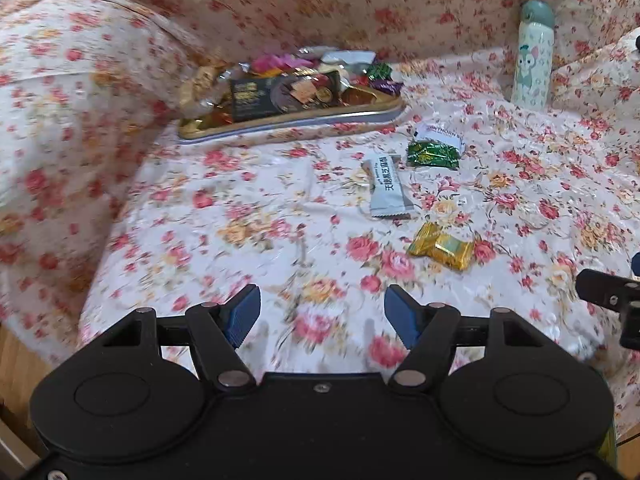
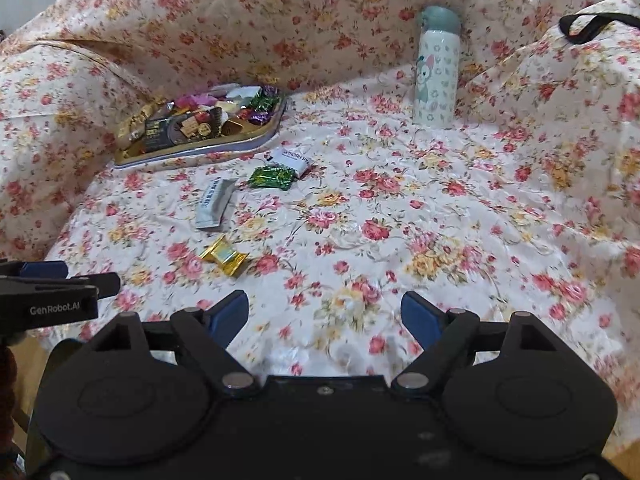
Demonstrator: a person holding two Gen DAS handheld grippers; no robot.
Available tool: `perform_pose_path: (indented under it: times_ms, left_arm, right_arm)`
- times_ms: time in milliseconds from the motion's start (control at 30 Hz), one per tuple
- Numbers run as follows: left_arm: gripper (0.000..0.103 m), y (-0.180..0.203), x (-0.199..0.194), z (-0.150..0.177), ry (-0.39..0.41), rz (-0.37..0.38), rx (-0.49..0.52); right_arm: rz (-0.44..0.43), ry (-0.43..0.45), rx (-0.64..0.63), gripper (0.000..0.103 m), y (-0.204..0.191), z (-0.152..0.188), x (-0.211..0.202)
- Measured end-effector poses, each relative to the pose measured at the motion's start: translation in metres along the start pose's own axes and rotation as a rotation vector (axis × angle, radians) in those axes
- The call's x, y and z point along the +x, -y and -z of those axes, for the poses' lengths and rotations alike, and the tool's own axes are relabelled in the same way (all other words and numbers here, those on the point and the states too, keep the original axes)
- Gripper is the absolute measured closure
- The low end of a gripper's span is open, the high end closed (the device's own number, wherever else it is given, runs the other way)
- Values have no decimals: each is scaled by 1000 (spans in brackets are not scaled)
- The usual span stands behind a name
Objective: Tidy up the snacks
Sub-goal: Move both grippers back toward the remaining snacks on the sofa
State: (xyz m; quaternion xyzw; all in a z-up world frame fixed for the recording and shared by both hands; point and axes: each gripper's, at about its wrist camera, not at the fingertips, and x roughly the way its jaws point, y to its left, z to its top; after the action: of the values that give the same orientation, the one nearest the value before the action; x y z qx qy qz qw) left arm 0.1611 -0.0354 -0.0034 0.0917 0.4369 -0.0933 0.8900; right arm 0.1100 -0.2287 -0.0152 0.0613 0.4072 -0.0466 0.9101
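Observation:
A metal tray full of wrapped snacks sits at the back of the floral cloth. Loose on the cloth lie a gold-wrapped candy, a grey stick packet, a green foil candy and a white packet. My left gripper is open and empty, low over the cloth, left of and nearer than the gold candy. My right gripper is open and empty, to the right of the loose snacks.
A pale bottle with a cartoon print and teal lid stands at the back right. The floral cloth rises in folds at the back and left. A black strap lies at the far right. The other gripper shows at each view's edge.

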Motion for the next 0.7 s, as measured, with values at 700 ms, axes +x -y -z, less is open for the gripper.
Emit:
perform_pose_path:
  times_ms: [700]
  left_arm:
    - [32,35,89,-64,49,95,113]
  right_arm:
    - [85,-35,-91,12,7,-22,107]
